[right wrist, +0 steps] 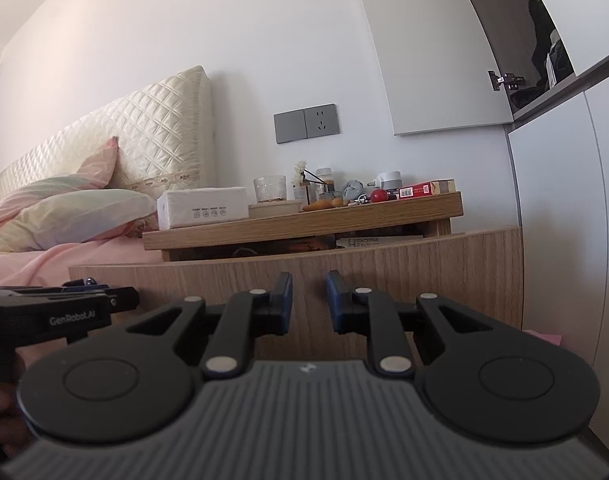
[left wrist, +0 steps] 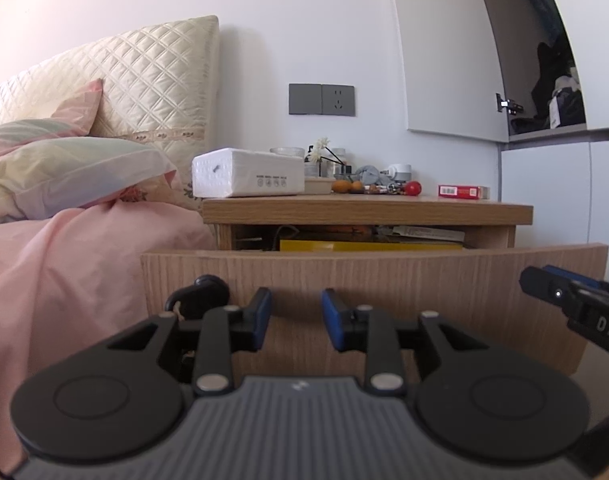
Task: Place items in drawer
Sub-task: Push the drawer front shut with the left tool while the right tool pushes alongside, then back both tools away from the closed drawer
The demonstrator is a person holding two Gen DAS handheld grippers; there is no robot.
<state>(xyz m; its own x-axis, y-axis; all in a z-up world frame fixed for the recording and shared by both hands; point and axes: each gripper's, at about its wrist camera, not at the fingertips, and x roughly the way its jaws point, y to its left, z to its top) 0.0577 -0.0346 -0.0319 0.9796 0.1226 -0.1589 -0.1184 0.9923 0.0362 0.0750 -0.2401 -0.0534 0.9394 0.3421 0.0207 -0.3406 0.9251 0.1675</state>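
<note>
The wooden nightstand drawer (left wrist: 384, 276) stands pulled open, its front panel close ahead; it also shows in the right wrist view (right wrist: 424, 272). A yellow flat item (left wrist: 368, 245) and papers lie inside. My left gripper (left wrist: 295, 320) is open and empty, low in front of the drawer front. My right gripper (right wrist: 308, 300) is open and empty, also facing the drawer front. On the nightstand top (left wrist: 364, 204) lie a white tissue box (left wrist: 248, 172), a red box (left wrist: 462, 191), a red ball (left wrist: 413, 188), orange fruits (left wrist: 346, 186) and small bottles.
A bed with pink bedding (left wrist: 64, 248) and pillows (left wrist: 64, 168) is to the left. A white wardrobe (left wrist: 564, 184) stands right of the nightstand. A grey wall socket (left wrist: 321, 99) is above. A glass cup (right wrist: 269, 189) and a bowl (right wrist: 274, 209) sit on the nightstand.
</note>
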